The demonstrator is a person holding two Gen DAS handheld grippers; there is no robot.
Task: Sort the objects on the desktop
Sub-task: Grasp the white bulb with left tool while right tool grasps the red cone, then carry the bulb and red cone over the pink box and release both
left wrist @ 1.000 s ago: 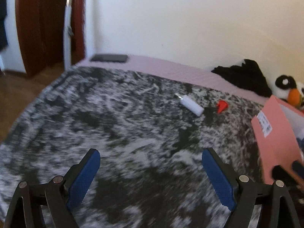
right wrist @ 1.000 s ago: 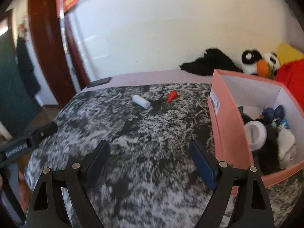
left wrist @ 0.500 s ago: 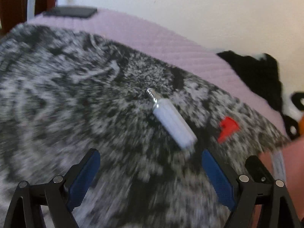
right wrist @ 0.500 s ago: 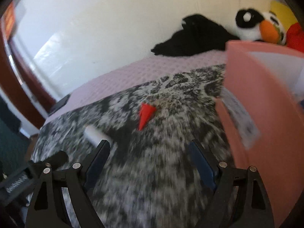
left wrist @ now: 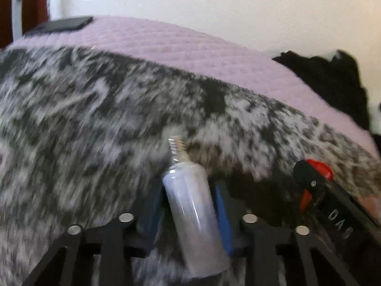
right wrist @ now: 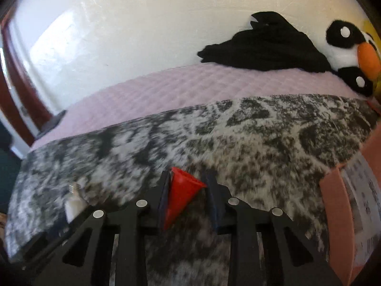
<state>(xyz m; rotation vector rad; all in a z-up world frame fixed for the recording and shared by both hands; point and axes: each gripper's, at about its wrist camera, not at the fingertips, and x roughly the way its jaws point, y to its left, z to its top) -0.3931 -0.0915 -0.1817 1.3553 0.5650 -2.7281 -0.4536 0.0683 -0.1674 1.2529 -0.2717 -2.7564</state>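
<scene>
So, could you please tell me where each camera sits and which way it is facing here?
Left wrist: on the left gripper, looking low across the furry blanket to the wall; its blue fingers flank a white bottle.
Right wrist: on the right gripper, facing the wall and plush toy; its fingers flank a red cone.
Shared: bottle, cone, blanket; each view catches the other gripper.

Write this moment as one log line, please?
left claw: around white bottle | right claw: around red cone | both on furry blanket
</scene>
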